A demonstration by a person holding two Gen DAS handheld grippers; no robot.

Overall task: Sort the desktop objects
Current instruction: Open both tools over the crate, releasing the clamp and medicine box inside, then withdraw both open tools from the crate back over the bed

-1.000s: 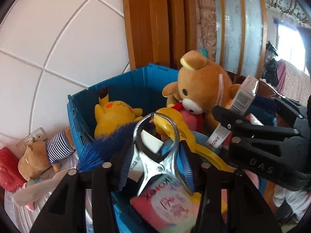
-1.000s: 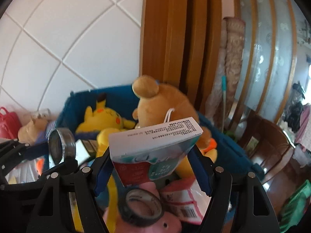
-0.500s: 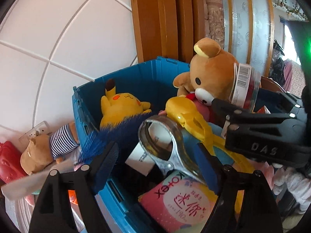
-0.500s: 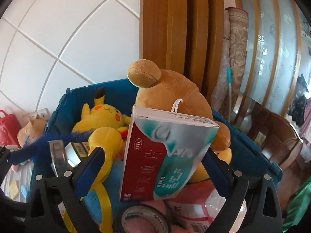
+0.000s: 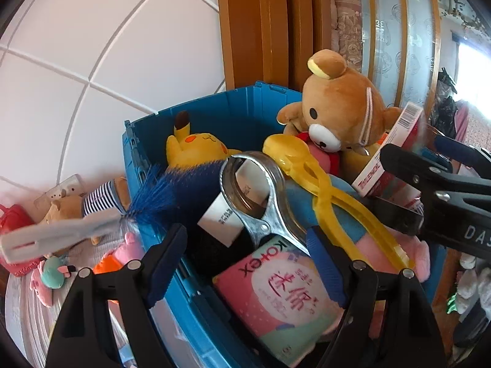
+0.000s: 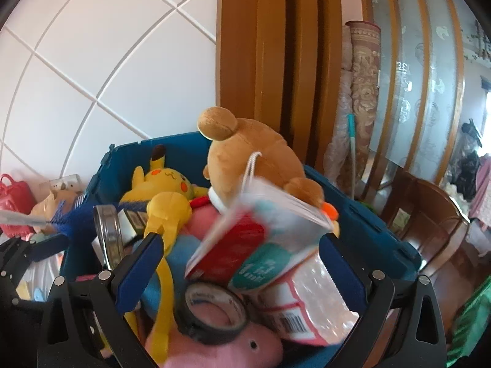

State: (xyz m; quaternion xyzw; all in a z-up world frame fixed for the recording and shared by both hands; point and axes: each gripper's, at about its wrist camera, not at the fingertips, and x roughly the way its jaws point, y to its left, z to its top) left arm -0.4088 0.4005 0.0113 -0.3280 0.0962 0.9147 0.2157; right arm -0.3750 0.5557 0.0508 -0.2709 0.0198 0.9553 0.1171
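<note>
Fingers of each hand-held gripper, left [image 5: 245, 247] and right [image 6: 242, 259], spread wide above the blue bin [image 5: 135, 165].

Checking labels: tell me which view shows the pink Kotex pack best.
Left wrist view: the pink Kotex pack lies face-up in the blue bin, lettering readable. In the right wrist view I cannot pick it out.

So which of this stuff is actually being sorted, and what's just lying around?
Being sorted:
- red-and-teal box, blurred between the open right gripper fingers
- metal clamp
- blue bin

Lying around:
- striped plush
- red bag
</note>
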